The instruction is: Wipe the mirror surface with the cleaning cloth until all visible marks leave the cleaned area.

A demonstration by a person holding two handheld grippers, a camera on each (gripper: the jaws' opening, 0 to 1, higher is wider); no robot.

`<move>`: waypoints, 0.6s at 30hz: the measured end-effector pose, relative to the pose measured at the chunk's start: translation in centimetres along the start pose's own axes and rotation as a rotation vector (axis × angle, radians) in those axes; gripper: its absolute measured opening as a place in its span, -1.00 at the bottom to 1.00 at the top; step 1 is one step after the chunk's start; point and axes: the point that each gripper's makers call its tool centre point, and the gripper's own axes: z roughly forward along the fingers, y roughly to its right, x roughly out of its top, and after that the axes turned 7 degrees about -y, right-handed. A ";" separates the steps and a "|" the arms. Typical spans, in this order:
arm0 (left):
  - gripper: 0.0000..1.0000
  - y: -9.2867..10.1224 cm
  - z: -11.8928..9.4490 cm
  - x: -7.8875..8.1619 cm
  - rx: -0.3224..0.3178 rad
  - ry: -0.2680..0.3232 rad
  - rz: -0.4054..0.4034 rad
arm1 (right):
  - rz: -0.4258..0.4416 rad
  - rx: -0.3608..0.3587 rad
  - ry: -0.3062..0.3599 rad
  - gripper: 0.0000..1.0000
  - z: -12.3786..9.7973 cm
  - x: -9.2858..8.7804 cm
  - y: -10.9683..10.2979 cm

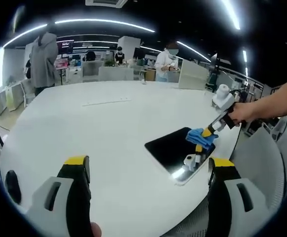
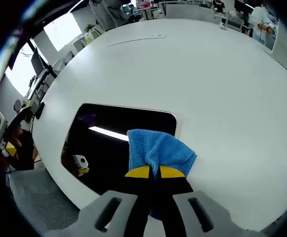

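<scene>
On a broad white tabletop (image 1: 109,128) in an open-plan office, we see a dark rectangular mirror (image 1: 175,150) lying flat near the rounded edge, its glass throwing back a streak of ceiling light. In the left gripper view the right tool (image 1: 204,138) comes in from the right, held by a person's hand (image 1: 244,112), and presses a bunched blue cleaning cloth (image 1: 201,136) down onto the far part of the mirror; a pale reflection of the tool shows in the glass below it. The left tool (image 1: 148,168) rides low at the bottom of that view, its two yellow-tipped jaws spread wide with nothing between them, above bare tabletop just short of the mirror.

In the right gripper view we look straight down the right tool (image 2: 151,172): its jaws are drawn tight together on a fold of the cleaning cloth (image 2: 158,150), which fans out over the near right part of the mirror (image 2: 109,143) (whether marks remain on the glass we cannot tell). The mirror's silver edge runs along its far and right sides. People stand at desks in the background (image 1: 168,61)
</scene>
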 end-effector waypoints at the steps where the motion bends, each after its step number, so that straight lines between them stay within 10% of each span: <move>1: 0.98 0.0 0.0 0.0 -0.002 -0.001 0.001 | 0.012 0.004 0.001 -1.00 0.0 0.0 0.0; 18: 0.98 -0.3 -0.6 -0.3 0.017 0.010 -0.015 | 0.038 0.027 -0.002 -1.00 -0.5 -2.1 -1.3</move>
